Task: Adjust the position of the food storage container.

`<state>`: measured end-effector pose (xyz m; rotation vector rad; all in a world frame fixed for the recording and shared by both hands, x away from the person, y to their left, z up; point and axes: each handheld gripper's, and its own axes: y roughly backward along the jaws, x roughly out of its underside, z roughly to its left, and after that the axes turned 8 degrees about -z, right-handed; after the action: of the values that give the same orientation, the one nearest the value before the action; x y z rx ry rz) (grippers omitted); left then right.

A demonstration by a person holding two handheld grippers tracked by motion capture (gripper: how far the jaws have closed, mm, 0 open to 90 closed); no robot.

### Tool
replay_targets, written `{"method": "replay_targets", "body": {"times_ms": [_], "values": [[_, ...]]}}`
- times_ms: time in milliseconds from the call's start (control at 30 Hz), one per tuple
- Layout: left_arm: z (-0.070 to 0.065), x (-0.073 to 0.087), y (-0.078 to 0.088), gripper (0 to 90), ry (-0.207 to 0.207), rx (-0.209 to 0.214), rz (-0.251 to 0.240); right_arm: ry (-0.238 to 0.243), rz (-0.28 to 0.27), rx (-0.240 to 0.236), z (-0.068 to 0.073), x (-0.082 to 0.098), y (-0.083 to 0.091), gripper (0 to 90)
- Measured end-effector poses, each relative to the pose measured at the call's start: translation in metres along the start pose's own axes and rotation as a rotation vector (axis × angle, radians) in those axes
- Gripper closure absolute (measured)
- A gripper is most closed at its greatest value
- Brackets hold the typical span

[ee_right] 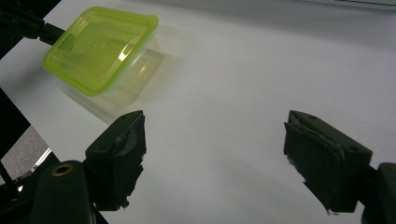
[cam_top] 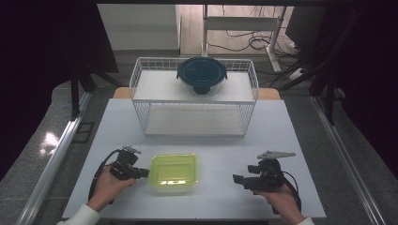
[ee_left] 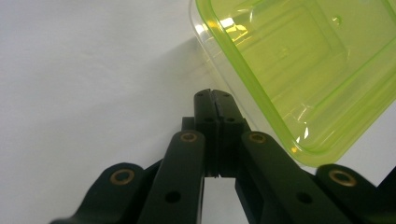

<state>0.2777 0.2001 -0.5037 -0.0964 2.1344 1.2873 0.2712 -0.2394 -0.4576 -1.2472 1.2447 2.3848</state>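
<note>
The green-lidded box [cam_top: 173, 173] sits on the white tabletop [cam_top: 220, 136] near the person's edge, between the two hands and closer to the left one. It is a clear plastic tub with a yellow-green lid pressed on top, and it stands flat.

The left claw [cam_top: 143, 173] has its jaws pressed fully together, with nothing between them. In the left gripper view the closed tip lies right at the box's rim, beside its near side wall [ee_left: 299, 70]; whether it actually touches the plastic I cannot tell. Judging by that, the step in hand looks like a nudge or push on the box with a closed tip, not a grasp.

The right claw [cam_top: 236, 178] waits well apart from the box on the other side, jaws spread wide and empty, pointing across the bare tabletop toward the box [ee_right: 100, 49].

Farther back stands a white wire rack [cam_top: 194, 96] with a round dark-lidded bowl [cam_top: 202, 73] on its upper shelf; the lower shelf looks free.

The next move probably calls for a real hold on the box: either the left jaws open and take the rim, or the open right claw comes in to clamp the opposite edge. The lid's lip is thin and the tub is light, so it could slide instead of being gripped.
</note>
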Motion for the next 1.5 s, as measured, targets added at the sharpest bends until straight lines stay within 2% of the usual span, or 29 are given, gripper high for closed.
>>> {"method": "replay_targets", "body": {"times_ms": [200,300,767,967,1167,1333,1500], "values": [[-0.005,-0.003,-0.006,89.8,0.0,0.017,-0.006,0.002,-0.001,0.001,0.0,0.0,0.0,21.0],[-0.008,-0.006,-0.011,89.8,0.01,0.038,-0.006,0.001,0.004,0.002,0.0,0.0,-0.001,21.0],[-0.039,-0.028,-0.04,89.8,-0.038,0.099,-0.004,0.004,0.01,0.012,-0.002,0.002,-0.002,21.0],[-0.04,-0.028,-0.047,89.8,-0.032,0.107,0.005,0.0,0.012,0.017,-0.003,0.002,-0.001,21.0],[-0.032,-0.023,-0.04,89.3,-0.021,0.104,-0.016,0.0,0.01,0.02,-0.003,0.002,-0.001,21.0],[-0.022,-0.018,-0.023,89.4,0.025,0.1,-0.092,0.004,0.001,0.024,-0.003,0.001,0.001,21.0],[-0.024,-0.017,0.0,89.3,0.016,0.095,-0.172,0.005,0.003,0.028,-0.004,0.001,0.0,21.0]]}}
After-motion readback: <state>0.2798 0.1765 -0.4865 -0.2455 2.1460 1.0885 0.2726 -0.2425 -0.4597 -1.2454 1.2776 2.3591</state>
